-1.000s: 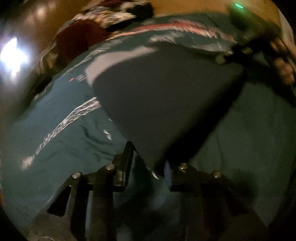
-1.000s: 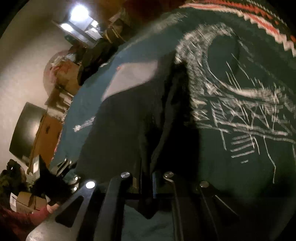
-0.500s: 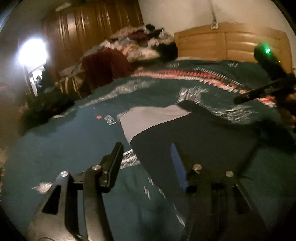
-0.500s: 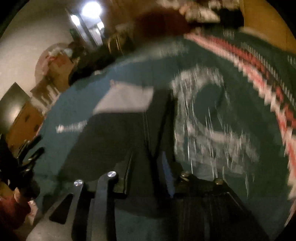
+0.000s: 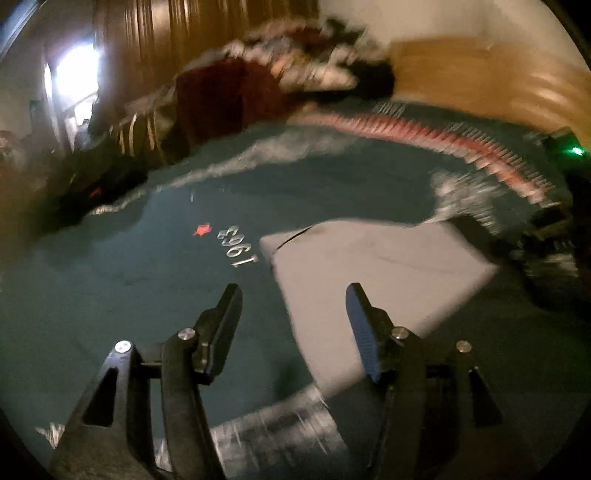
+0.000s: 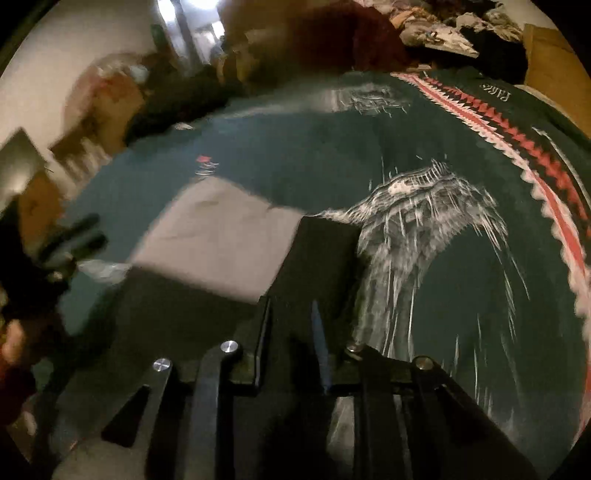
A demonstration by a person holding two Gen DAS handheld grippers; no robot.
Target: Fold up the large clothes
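Note:
A dark garment (image 6: 325, 254) with a grey panel (image 6: 221, 236) lies flat on the teal bedspread (image 6: 295, 155). In the left wrist view the grey panel (image 5: 369, 266) lies just past the right fingertip. My left gripper (image 5: 291, 295) hovers over the bedspread, its jaws opening and nothing between them. My right gripper (image 6: 290, 308) hangs above the garment's dark part, jaws closing to a narrow gap, through which dark cloth shows below. Each gripper shows blurred at the edge of the other's view: the right gripper (image 5: 546, 236), the left gripper (image 6: 70, 236).
The bedspread carries white line drawings (image 6: 417, 206) and a red zigzag band (image 6: 517, 122). A heap of clothes (image 5: 314, 66) lies at the bed's head by the wooden headboard (image 5: 480, 74). A wooden wardrobe (image 5: 207, 33) and a bright doorway (image 5: 74, 74) stand to the left.
Both grippers let go of the dark garment, which dropped flat on the bed. The left gripper drew back and to the left with wider jaws. The right gripper opened, then narrowed.

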